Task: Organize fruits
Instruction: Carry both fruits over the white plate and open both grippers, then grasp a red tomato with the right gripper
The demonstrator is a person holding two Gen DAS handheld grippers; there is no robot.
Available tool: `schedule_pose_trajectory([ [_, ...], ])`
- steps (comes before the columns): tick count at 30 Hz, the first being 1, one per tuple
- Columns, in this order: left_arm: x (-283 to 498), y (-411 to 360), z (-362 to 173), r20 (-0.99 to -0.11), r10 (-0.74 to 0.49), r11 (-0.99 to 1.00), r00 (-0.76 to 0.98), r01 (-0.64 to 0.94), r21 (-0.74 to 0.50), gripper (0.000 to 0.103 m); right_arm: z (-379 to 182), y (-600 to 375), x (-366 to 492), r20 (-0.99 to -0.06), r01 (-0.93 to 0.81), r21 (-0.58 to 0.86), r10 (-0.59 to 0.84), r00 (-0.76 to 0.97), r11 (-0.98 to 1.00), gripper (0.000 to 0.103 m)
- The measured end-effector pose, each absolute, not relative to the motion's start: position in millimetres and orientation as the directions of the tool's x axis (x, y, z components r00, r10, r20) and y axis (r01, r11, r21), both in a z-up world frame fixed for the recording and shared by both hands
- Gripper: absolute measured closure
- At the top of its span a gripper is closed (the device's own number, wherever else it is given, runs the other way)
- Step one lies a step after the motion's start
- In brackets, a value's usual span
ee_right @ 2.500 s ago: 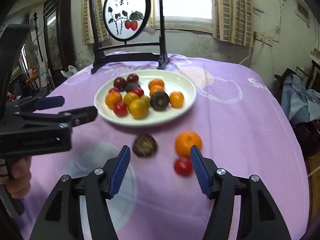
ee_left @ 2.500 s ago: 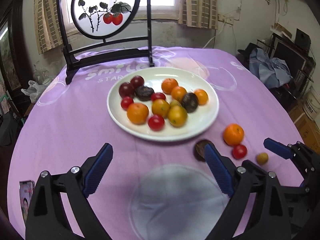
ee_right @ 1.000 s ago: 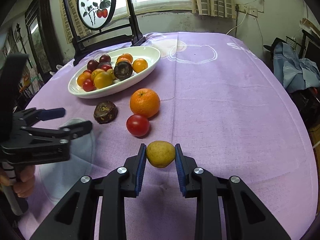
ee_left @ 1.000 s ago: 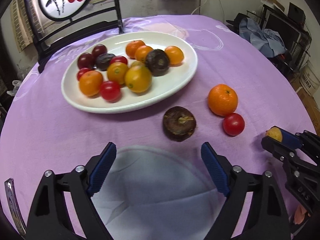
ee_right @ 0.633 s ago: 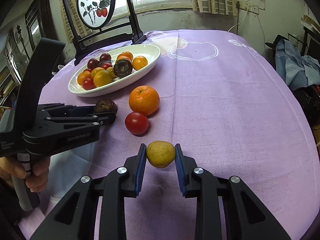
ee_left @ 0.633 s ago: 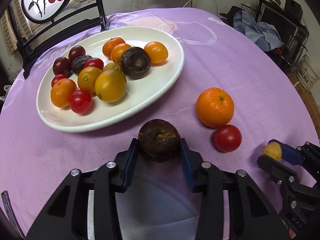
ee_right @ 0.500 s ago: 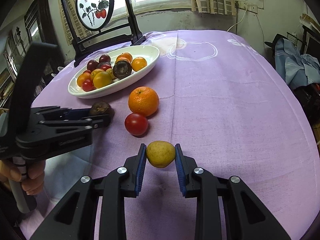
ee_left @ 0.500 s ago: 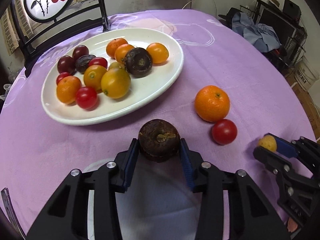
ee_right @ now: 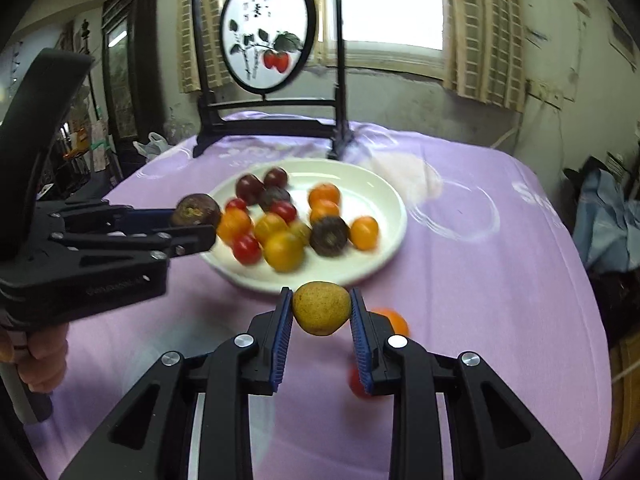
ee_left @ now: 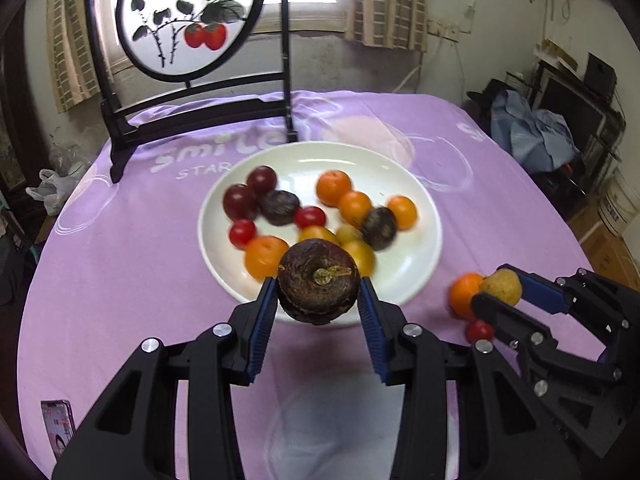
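Note:
My left gripper (ee_left: 318, 300) is shut on a dark brown wrinkled fruit (ee_left: 319, 280) and holds it in the air near the front rim of the white plate (ee_left: 424, 216). It also shows in the right wrist view (ee_right: 195, 210). My right gripper (ee_right: 322, 316) is shut on a small yellow fruit (ee_right: 322, 308), raised in front of the plate (ee_right: 388, 196). It also shows in the left wrist view (ee_left: 502, 286). The plate holds several orange, red and dark fruits. An orange (ee_left: 462, 294) and a red tomato (ee_left: 478, 330) lie on the purple cloth to the right.
A black stand with a round painted screen (ee_left: 188, 16) stands on the table behind the plate. A phone (ee_left: 58, 426) lies at the front left edge. A pale round print (ee_left: 332, 432) marks the purple cloth near me. Clutter and a blue garment (ee_left: 532, 132) are off the table's right side.
Both grippers have lifted their fruits off the cloth and moved up and toward the plate. The orange and tomato stay on the cloth.

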State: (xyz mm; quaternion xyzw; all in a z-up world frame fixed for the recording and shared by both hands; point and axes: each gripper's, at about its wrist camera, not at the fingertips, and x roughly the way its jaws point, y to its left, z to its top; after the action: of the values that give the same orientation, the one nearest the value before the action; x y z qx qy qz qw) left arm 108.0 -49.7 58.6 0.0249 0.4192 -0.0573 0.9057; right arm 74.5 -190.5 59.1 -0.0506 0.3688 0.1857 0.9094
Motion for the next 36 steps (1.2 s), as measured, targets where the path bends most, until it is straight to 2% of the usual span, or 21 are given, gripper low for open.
schedule_pose_trajectory([
  [12, 185.0, -5.8, 26.6, -0.803, 0.003, 1.0, 0.596, -0.003, 0.001, 0.062, 28.0, -125.9, 161.2, -0.741, -0.352, 0.016, 0.248, 0.625, 0.936, 0.071],
  [13, 189.5, -5.4, 24.3, -0.805, 0.0, 1.0, 0.594, -0.007, -0.005, 0.058, 25.7, -125.7, 165.4, -0.745, -0.346, 0.024, 0.247, 0.62, 0.938, 0.06],
  [14, 191.8, -4.3, 23.8, -0.802, 0.0, 1.0, 0.597, -0.016, -0.012, 0.05, 25.2, -127.8, 164.5, -0.741, -0.337, 0.031, 0.248, 0.624, 0.941, 0.055],
  [15, 192.7, -2.7, 24.6, -0.796, 0.011, 0.999, 0.605, -0.034, -0.011, 0.035, 26.1, -130.7, 163.1, -0.734, -0.326, 0.036, 0.246, 0.633, 0.945, 0.05],
  [16, 191.3, -0.2, 27.3, -0.782, 0.014, 0.998, 0.623, -0.05, -0.022, 0.026, 27.7, -134.5, 160.4, -0.727, -0.326, 0.045, 0.255, 0.638, 0.944, 0.047],
  [24, 162.1, -6.3, 41.6, -0.764, -0.026, 0.998, 0.644, -0.025, -0.055, 0.023, 39.2, -170.4, 123.6, -0.708, -0.32, 0.035, 0.249, 0.661, 0.947, 0.041],
  [29, 127.9, -20.8, 46.4, -0.759, -0.048, 0.998, 0.649, 0.003, -0.06, 0.02, 42.2, -203.5, 90.9, -0.705, -0.293, 0.037, 0.232, 0.67, 0.955, 0.041],
  [36, 77.9, -47.0, 45.6, -0.755, -0.075, 0.997, 0.652, 0.055, -0.052, 0.017, 28.1, -240.8, 58.0, -0.741, -0.255, 0.027, 0.191, 0.644, 0.966, 0.041],
])
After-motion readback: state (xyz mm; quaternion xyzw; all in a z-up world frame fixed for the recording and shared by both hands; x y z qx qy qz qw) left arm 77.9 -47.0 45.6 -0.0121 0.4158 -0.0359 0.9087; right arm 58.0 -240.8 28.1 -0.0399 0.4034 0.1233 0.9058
